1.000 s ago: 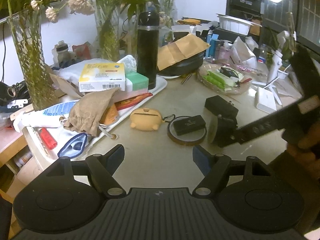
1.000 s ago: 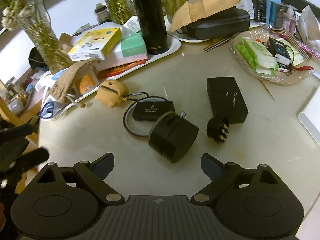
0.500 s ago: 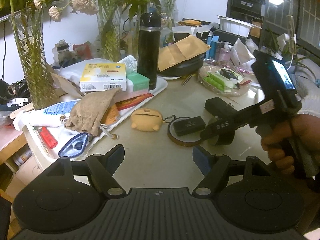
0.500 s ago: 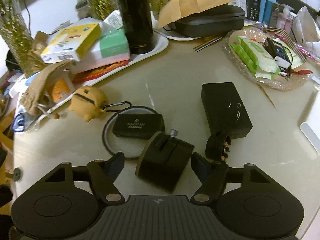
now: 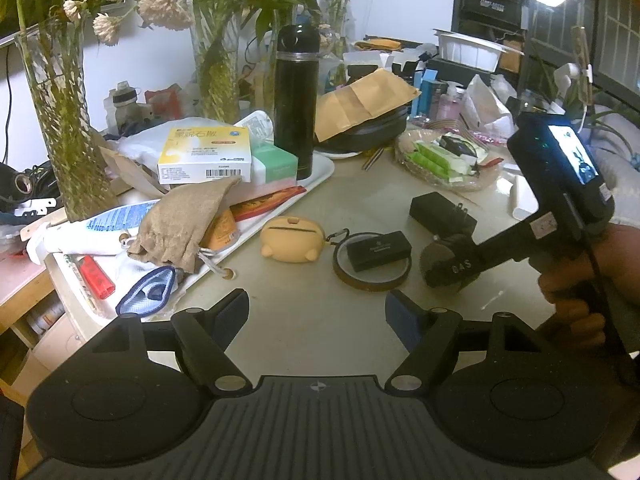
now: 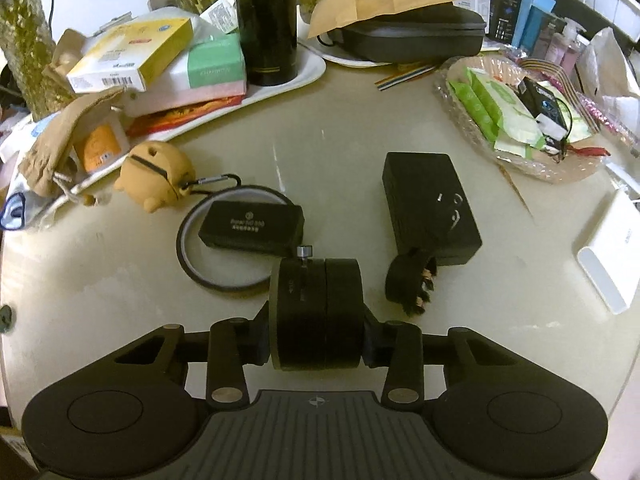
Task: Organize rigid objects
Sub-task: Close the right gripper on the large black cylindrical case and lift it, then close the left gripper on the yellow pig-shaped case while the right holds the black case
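**A:** What writing can be read?

**B:** Little. The yellow-and-white medicine box (image 5: 205,155) on the white tray (image 6: 308,73) carries a barcode and large characters I cannot make out. The small black box (image 6: 252,229) lying across the ring of brown tape (image 6: 224,276) has white print too fine to read. The side of the right gripper (image 5: 448,266), seen from the left wrist view, shows pale characters that look like "04S".

**A:** And the counts?

**B:** One tall black flask (image 5: 297,100) upright on the tray, one tan animal-shaped case (image 5: 292,238) with a carabiner, one black power adapter (image 6: 430,206), one small black plug piece (image 6: 410,280) touching its near end, two glass vases with stems.

**A:** Where is the thing being handled?

**B:** The black round puck (image 6: 316,312) sits on the table (image 6: 340,152), just right of the tape ring. The right gripper's jaws are closing, a pad pressed on each flat face.

**A:** The other gripper?

**B:** The left gripper (image 5: 318,312) stands spread apart over bare table, nothing between its fingers.
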